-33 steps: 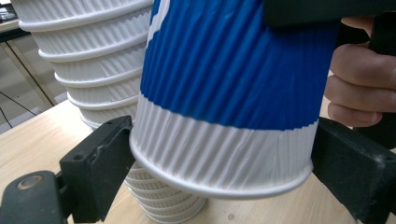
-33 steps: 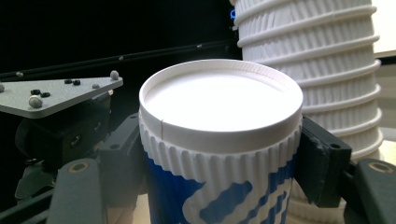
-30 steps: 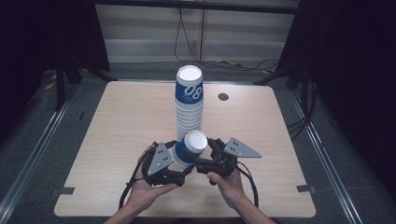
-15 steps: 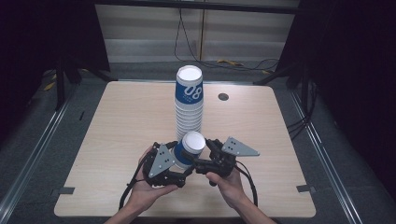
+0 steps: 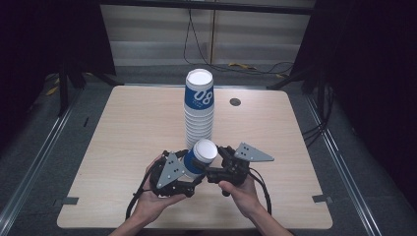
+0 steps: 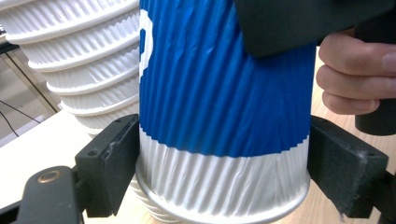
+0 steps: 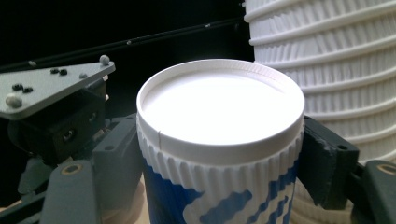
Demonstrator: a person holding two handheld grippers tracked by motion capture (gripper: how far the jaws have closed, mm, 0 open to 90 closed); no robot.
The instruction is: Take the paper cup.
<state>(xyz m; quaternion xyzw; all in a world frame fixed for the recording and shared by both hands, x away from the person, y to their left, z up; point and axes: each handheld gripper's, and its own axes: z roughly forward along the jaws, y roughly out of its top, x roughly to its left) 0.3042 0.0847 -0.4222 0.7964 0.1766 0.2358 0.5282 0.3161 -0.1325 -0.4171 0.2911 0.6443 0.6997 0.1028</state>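
At the near edge of the bench, between the person's two hands, a blue-and-white ribbed paper cup is held off the surface, its long axis tilted so that the white rim and open mouth point up and toward the far side while the base points down toward the person. The left tool straddles the lower part of the cup; its jaws have just been closing, and in the left gripper view the left pad touches the ribbed wall of the cup, while the right pad stands at the edge of the wall, where I cannot tell contact. The right tool takes the cup near its rim; its jaws have just been opening, and in the right gripper view both pads sit against the ribbed collar just under the lip of the cup. Just beyond the cup, a tall stack of cups stands upright at the middle of the bench, close enough to leave little room forward. A small dark disc lies farther back to the right. To left and right the bench is bare wood out to its edges.
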